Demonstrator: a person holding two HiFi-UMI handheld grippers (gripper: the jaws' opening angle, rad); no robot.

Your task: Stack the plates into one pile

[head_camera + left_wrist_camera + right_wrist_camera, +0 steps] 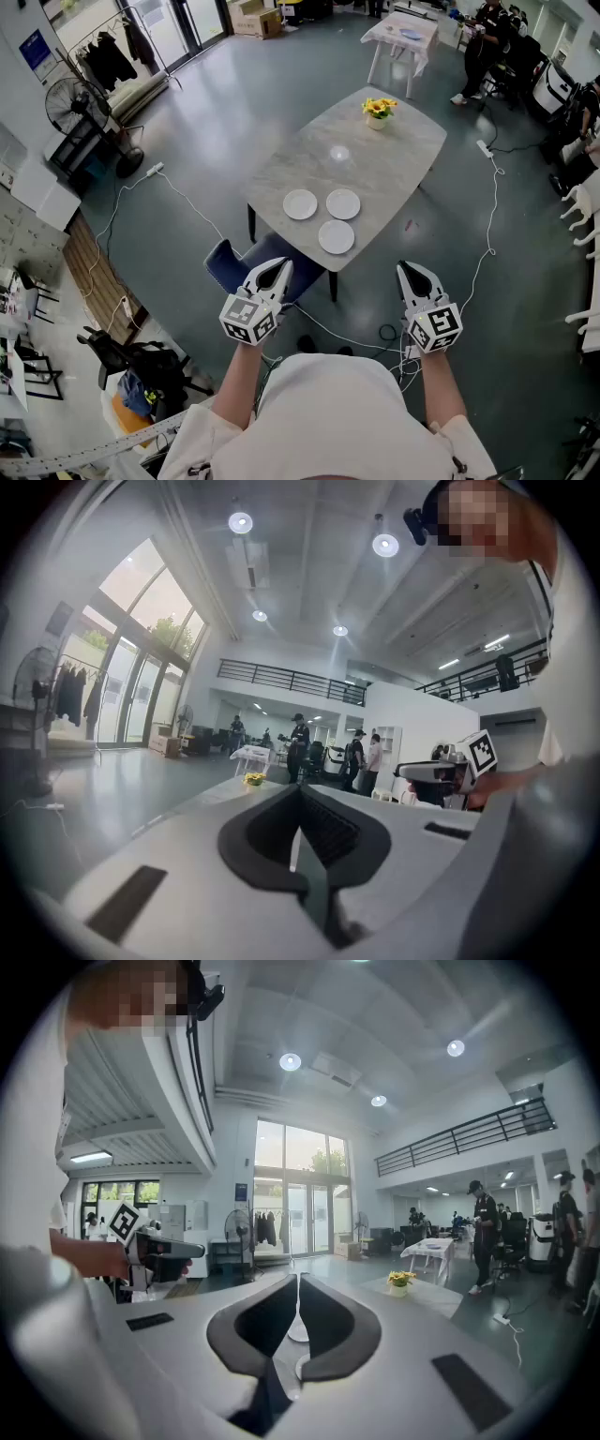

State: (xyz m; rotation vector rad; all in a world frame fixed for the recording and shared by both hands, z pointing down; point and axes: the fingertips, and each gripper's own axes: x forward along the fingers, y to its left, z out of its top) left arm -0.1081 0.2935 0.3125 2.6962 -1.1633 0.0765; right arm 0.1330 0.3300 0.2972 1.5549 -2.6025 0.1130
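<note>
Wide grey floor (234,112) all round, and out in the middle stands the desk (375,159), well ahead of the person, with a blue chair (230,267) tucked in at its near corner. Nothing is under way yet, by the look of it. The left gripper (278,266) and the right gripper (409,270) are both held up in front of the body, well short of the desk and nearly level. Check the fingers: on the left (337,832) they are pressed together with nothing between them. On the right (333,1321) they meet at the tips too, and all that shows past them is the desk beyond. So both are closed and empty. Now the plates: three white ones lie flat on the near end of the desk, each on its own, in a loose triangle. There is the left plate (300,204), the right plate (343,203) just beside it, and the near plate (337,236) closest to the edge. They sit near one another, but none rests on another, so no stacking is done and the whole pile is left to build. I reckon the person first has to close in on the desk, open a gripper and take one plate by its rim. Smallest of all, a pot of yellow flowers (379,111) sits at the far end, well clear of the plates.
</note>
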